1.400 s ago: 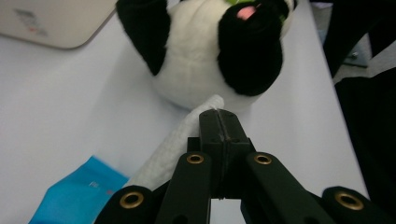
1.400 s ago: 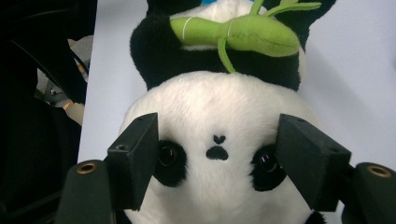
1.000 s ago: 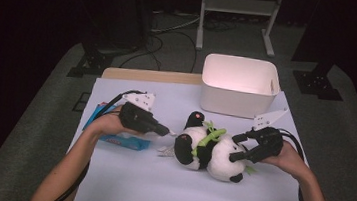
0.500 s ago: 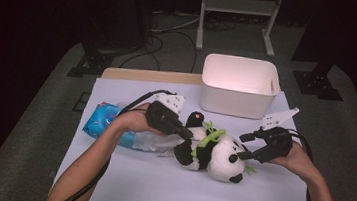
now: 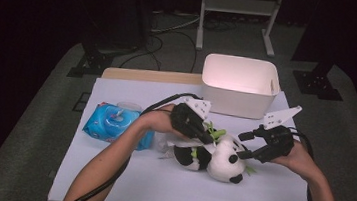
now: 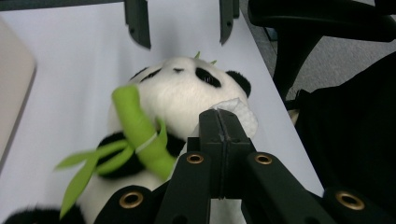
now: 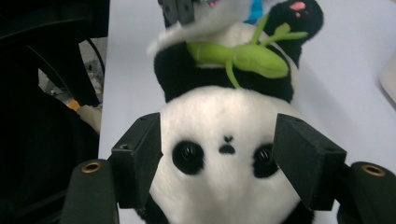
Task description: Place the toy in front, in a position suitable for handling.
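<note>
The plush panda (image 5: 211,156) lies on its back near the middle of the table (image 5: 123,180), its head toward the person's right; the left gripper (image 6: 219,123) has its jaws pressed together on a white wet wipe (image 6: 238,109) held over the panda's chest and face; the right gripper (image 7: 219,158) brackets the panda's head, though whether its pads actually press the plush I cannot tell. The likely trouble: the thin wipe may slip from so small a pinch, or snag on the green bamboo sprig (image 6: 140,130); if the head is only loosely bracketed, wiping could drag the soft toy across the smooth surface. Counted: one panda, one wipe, one blue wipe pack (image 5: 114,121) at the left, one white bin (image 5: 238,86) behind, two grippers.
</note>
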`<state>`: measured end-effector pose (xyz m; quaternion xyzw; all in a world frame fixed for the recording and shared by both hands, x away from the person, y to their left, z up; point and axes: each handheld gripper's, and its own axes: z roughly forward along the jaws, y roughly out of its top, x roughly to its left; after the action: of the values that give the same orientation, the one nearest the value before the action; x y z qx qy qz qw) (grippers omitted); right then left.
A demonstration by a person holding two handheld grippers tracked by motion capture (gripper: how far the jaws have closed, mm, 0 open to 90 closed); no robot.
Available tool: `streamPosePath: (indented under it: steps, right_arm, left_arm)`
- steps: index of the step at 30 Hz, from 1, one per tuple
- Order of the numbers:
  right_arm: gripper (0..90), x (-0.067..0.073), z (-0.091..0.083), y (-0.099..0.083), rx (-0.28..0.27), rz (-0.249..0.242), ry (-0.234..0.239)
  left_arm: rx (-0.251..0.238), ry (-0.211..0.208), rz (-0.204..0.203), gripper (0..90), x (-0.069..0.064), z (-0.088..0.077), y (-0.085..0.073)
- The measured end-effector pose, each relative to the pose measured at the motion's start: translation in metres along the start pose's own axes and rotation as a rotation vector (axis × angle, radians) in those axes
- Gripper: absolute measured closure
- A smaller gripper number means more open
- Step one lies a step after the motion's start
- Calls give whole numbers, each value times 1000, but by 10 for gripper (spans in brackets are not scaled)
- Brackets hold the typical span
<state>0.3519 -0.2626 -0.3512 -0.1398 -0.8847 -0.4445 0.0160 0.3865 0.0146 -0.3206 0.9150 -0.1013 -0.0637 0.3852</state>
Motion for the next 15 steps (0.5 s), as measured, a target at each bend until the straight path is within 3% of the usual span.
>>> streamPosePath:
  steps: [3,5,9,15]
  right_arm:
    - [350,4,8,6,-11,-18,50]
    - [358,5,10,7,-7,-16,58]
    - [460,6,16,6,-2,-8,98]
    - [578,3,21,4,16,19,109]
  left_arm:
    - [26,-14,20,900,3,15,13]
    - [38,-12,23,900,4,19,16]
    - [93,-5,22,900,8,32,19]
    - [94,-6,19,900,9,35,19]
